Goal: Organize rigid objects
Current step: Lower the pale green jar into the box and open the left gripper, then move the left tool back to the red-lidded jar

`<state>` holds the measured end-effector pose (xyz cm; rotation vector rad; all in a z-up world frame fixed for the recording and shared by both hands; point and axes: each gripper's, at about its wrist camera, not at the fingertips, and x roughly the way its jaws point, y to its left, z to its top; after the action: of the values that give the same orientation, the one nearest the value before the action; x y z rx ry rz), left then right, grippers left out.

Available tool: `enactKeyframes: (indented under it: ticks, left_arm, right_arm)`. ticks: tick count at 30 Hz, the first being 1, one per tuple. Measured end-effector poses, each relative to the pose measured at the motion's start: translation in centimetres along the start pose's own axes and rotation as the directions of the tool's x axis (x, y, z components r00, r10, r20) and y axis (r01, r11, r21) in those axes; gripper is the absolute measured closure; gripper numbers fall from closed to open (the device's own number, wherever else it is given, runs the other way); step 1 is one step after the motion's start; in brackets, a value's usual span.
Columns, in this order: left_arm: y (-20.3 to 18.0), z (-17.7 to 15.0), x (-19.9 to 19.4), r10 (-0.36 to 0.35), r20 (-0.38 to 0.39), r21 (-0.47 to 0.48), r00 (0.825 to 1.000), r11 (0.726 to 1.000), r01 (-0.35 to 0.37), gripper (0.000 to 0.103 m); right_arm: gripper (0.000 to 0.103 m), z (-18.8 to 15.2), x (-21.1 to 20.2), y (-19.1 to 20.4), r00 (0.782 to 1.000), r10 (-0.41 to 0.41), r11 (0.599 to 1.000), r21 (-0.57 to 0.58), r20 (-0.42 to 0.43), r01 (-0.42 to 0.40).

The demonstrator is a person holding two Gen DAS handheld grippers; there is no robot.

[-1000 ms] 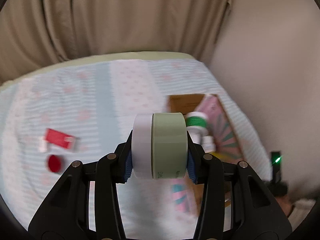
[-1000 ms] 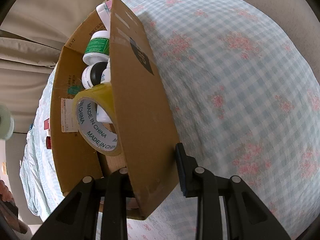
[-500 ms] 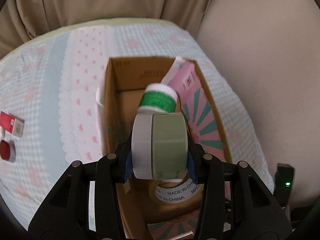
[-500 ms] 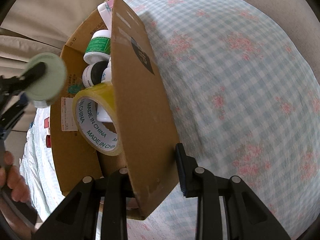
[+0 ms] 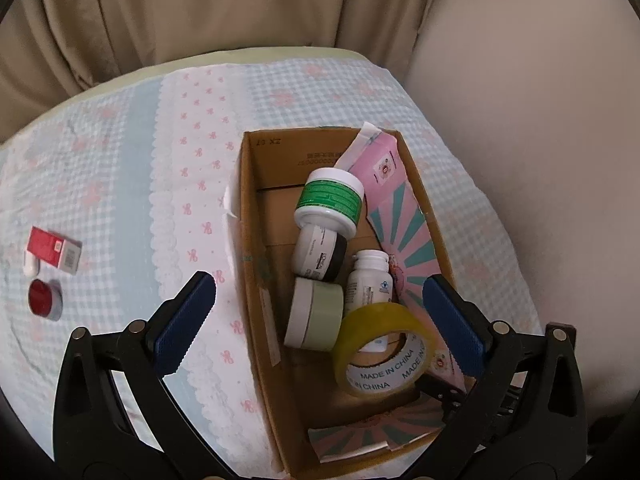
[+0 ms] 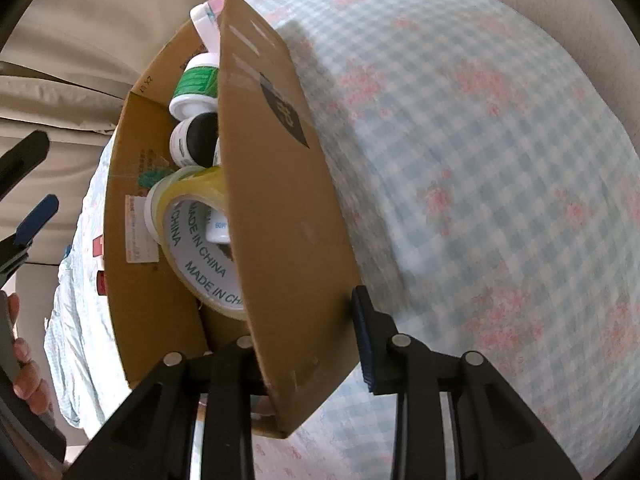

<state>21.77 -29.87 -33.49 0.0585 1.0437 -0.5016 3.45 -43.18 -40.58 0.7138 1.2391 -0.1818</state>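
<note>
While the right tongs clamp the box wall, half-hiding the jars, the left tongs have just opened, empty.

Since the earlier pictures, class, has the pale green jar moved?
Yes. The pale green jar has dropped from the left gripper, whose jaws just opened, into the box beside the tape roll.

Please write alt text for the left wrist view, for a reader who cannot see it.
The open left gripper hovers over a cardboard box on a checked cloth; its jaws have just opened. Inside lie a pale green jar, other jars and yellow tape. A red packet lies outside.
</note>
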Motion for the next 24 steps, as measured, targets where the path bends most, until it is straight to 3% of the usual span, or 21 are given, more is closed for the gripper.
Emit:
enactKeyframes:
  ticks: [14, 24]
  left_arm:
    - [3.2, -1.2, -3.2, 0.023, 0.017, -0.059, 1.0, 0.998, -0.022, 0.0]
    - [11.6, -2.9, -8.9, 0.121, 0.027, -0.134, 0.992, 0.984, -0.116, 0.0]
  right_arm:
    - [0.076, 0.0, 0.0, 0.0, 1.0, -0.001, 1.0, 0.003, -0.001, 0.001]
    - [0.076, 0.3, -0.2, -0.1, 1.0, 0.0, 1.0, -0.004, -0.016, 0.0]
